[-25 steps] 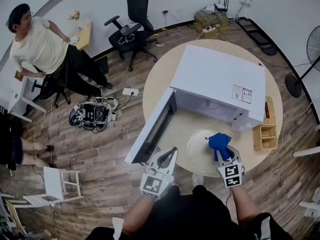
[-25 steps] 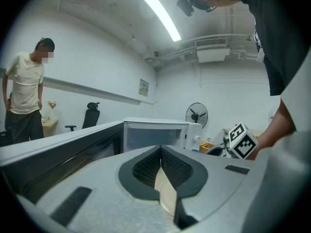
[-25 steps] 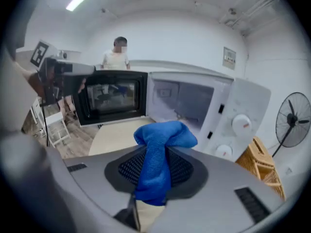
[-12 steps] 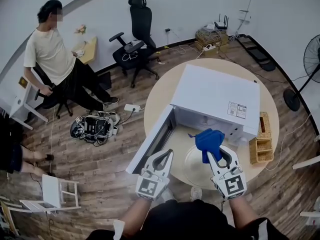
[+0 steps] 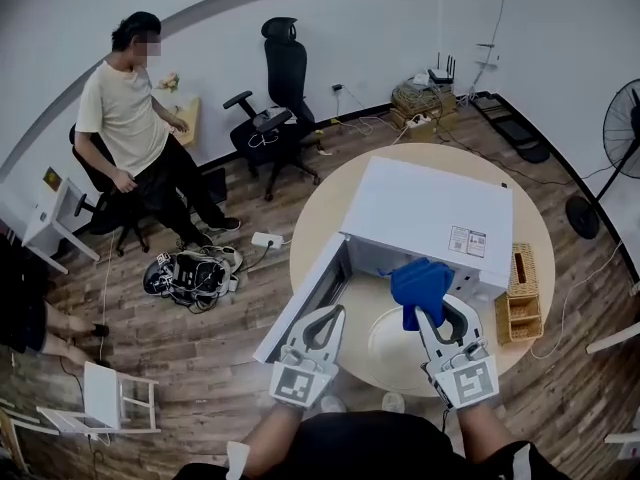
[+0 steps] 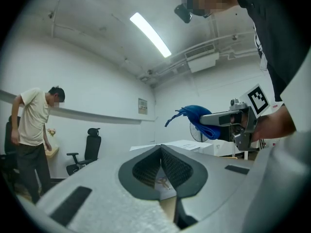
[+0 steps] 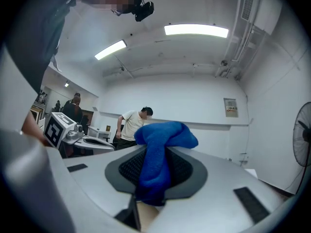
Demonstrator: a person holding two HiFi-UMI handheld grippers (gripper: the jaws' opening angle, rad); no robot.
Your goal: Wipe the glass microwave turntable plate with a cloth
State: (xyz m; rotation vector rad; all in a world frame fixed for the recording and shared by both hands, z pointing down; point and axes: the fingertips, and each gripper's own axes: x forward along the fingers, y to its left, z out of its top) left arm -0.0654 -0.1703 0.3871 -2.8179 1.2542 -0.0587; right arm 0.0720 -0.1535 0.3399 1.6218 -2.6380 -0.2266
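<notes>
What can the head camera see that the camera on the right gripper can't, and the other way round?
Only the head view shows the glass plate on the round table, before the open microwave. Only the right gripper view shows the ceiling lights and, close up, its jaws shut on the blue cloth. Both show that cloth, the right gripper, the left gripper and the standing person.

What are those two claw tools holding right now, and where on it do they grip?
The right gripper pinches a blue cloth along a folded strip, the bunched rest sticking out past its tips. The left gripper is shut on nothing.
</notes>
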